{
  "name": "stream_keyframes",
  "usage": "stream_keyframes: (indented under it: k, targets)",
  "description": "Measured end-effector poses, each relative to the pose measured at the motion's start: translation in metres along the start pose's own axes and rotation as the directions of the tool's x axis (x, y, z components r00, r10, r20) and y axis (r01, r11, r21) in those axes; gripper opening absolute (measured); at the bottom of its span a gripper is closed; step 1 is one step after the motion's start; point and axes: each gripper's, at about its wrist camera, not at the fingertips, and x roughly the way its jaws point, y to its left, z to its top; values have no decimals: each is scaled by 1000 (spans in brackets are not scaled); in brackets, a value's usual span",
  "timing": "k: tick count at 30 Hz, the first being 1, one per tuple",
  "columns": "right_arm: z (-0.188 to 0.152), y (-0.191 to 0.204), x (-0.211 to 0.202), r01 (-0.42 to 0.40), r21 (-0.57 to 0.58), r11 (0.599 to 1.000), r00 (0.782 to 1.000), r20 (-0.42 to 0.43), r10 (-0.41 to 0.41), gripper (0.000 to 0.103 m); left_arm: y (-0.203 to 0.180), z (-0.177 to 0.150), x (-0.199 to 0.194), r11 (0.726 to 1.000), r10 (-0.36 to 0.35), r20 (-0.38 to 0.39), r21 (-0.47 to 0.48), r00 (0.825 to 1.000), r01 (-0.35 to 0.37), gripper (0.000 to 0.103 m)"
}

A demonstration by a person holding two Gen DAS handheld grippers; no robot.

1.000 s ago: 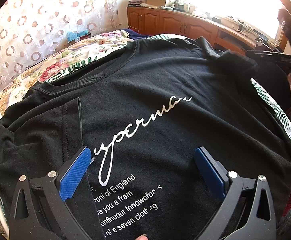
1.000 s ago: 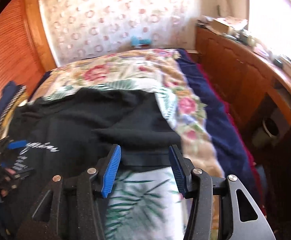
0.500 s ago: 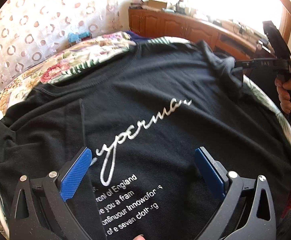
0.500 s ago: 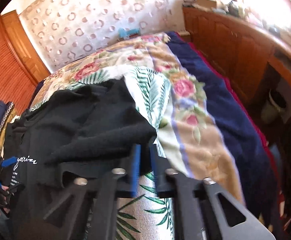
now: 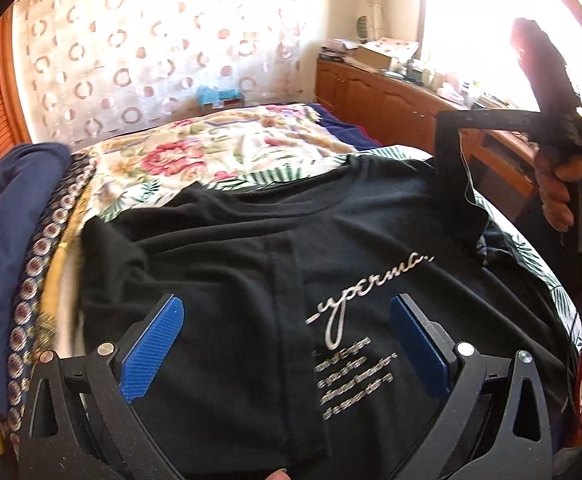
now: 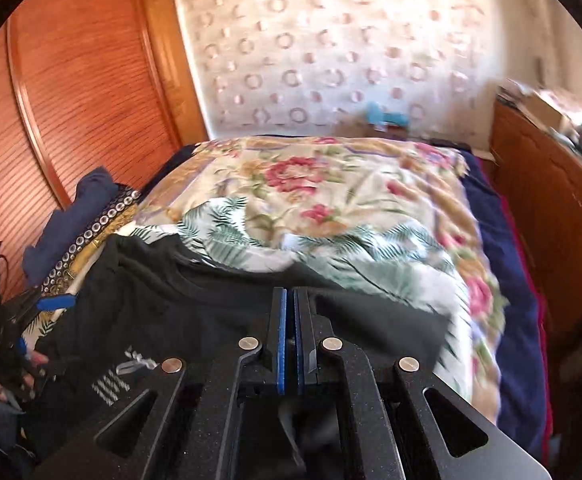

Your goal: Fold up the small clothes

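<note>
1. A black T-shirt with pale script and lines of print is lying spread across the near end of the bed, over its floral cover.
2. The left gripper is hovering over the shirt's lower front, its blue pads wide apart and pressing on nothing.
3. The right gripper is pinching black cloth at the shirt's right edge, its blue pads drawn almost together with the fabric between them.
4. In the left wrist view, a hand is holding that gripper's handle by the bed's right edge.
5. Folded dark blue and patterned cloths are sitting along the bed's left edge.
</note>
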Motion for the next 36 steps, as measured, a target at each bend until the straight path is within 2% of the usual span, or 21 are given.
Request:
stream_keyframes:
  k: [2, 4, 9, 16, 23, 24, 25, 28, 32, 36]
  targets:
    - [5, 6, 18, -7, -26, 1000, 1000, -26, 6, 10, 5, -4, -3, 1000, 5, 0, -9, 1000, -5, 103]
    - [4, 1, 33, 18, -38, 999, 999, -44, -20, 29, 4, -8, -4, 1000, 7, -1, -9, 1000, -7, 103]
    - [-2, -3, 17, 51, -8, 999, 997, -60, -52, 36, 8, -11, -3, 1000, -4, -1, -11, 1000, 4, 103]
    - [-42, 10, -4, 58, 29, 998, 984, -172, -52, 37, 9, -8, -3, 1000, -13, 13, -10, 1000, 13, 103]
    - [-53, 23, 2, 41, 42, 998, 967, -254, -29, 37, 13, -11, -1, 1000, 0, 6, -19, 1000, 0, 103]
    - [-52, 26, 2, 36, 44, 998, 967, -255, -24, 35, 14, -11, -2, 1000, 5, 6, -19, 1000, -4, 103]
    - [-52, 29, 0, 23, 42, 999, 968, -252, -11, 25, 15, -12, -3, 1000, 9, 6, -20, 1000, -9, 103]
    - [-46, 40, -5, -37, 38, 999, 971, -237, 45, 19, 21, -13, -4, 999, 21, 9, -34, 1000, -20, 103]
    - [-39, 67, -13, -128, 18, 992, 967, -222, 129, 19, 27, -12, -8, 998, 35, 17, -49, 999, -34, 103]
    - [-43, 79, -27, -107, -26, 994, 975, -196, 100, 19, 31, -14, -13, 997, 52, 27, -53, 998, -50, 103]
